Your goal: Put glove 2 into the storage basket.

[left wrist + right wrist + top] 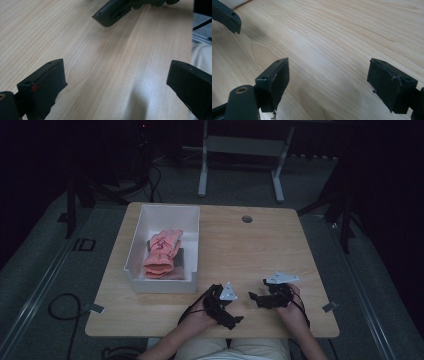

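My left gripper (230, 312) rests low over the wooden table (235, 245) near its front edge, held in a hand. In the left gripper view its jaws (115, 67) stand wide open over bare wood with nothing between them. My right gripper (257, 292) sits just to the right of it, facing left. Its jaws (328, 65) are also open and empty above the tabletop. Each gripper view catches one black jaw tip of the other gripper (112, 12) (227, 15). A folded pink cloth (162, 252) lies in a white bin (192, 227) at the table's left.
The table's front edge and the person's light clothing (200, 52) lie close to the left gripper. A round cable hole (247, 219) sits at the back of the table. Behind the table stands a white frame (240, 150), and cables run over the grey floor.
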`<state>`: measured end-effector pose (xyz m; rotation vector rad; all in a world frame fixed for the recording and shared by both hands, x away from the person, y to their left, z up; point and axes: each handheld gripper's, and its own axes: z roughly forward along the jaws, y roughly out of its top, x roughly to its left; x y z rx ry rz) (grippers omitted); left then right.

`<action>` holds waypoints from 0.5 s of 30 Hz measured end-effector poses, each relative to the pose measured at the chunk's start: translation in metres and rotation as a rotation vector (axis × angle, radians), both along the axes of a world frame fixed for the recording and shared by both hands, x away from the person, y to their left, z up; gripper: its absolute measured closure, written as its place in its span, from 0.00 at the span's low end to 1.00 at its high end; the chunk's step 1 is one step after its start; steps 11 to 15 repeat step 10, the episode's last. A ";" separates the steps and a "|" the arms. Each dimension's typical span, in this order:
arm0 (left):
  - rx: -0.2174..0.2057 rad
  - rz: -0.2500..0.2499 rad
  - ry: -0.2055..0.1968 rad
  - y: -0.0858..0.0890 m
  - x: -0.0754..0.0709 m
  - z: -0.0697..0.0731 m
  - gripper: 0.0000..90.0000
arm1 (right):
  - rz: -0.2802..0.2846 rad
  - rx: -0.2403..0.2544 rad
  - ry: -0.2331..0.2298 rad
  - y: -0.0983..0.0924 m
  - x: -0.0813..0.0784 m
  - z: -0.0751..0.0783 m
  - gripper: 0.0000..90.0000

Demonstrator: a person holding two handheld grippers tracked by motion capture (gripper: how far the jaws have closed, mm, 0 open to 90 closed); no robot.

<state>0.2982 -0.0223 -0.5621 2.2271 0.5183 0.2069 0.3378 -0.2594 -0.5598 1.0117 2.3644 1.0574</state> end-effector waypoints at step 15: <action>-0.017 0.005 -0.016 0.002 -0.002 -0.003 0.02 | 0.011 -0.011 -0.008 0.001 0.001 -0.010 0.17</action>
